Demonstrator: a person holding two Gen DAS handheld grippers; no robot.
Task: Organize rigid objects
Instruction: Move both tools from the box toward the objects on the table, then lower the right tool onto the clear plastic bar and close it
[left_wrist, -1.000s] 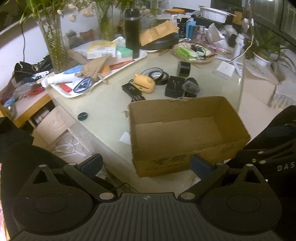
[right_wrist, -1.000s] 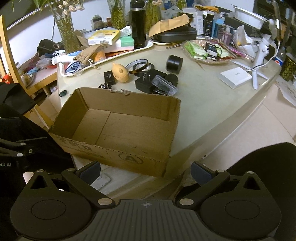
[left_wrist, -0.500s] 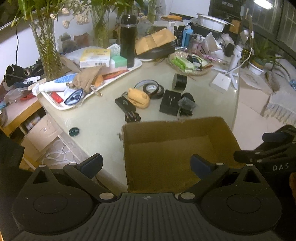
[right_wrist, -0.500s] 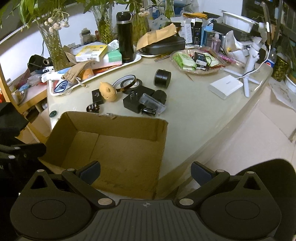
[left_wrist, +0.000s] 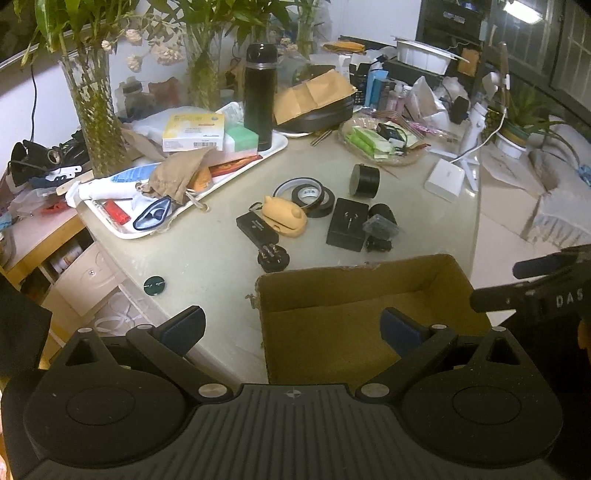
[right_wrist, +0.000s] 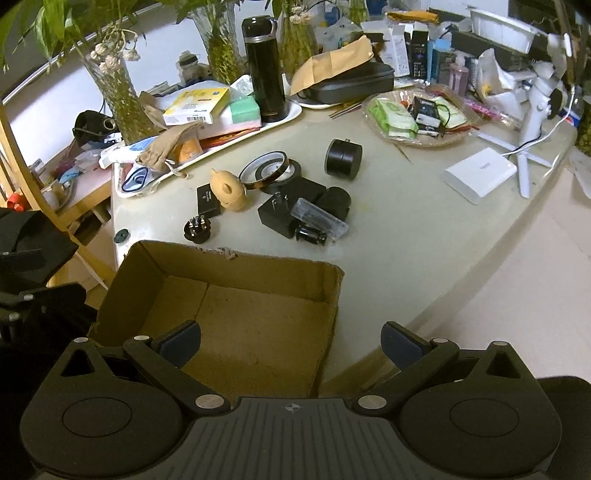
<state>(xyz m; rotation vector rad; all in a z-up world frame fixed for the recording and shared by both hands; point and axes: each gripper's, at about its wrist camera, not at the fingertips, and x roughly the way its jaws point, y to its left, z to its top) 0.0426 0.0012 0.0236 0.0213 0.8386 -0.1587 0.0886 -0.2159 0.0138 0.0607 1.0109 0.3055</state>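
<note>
Both grippers, left (left_wrist: 291, 328) and right (right_wrist: 291, 341), have been brought forward over the empty box (right_wrist: 236, 321), fingers spread and holding nothing, the clutter (right_wrist: 295, 206) ahead likely being approached

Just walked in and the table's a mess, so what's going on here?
A person is holding two tongs, both open and empty, over an empty cardboard box at the table's near edge. The left tongs and right tongs have not picked anything yet; the black plug adapter, tape rolls and other small items lie beyond the box.
</note>
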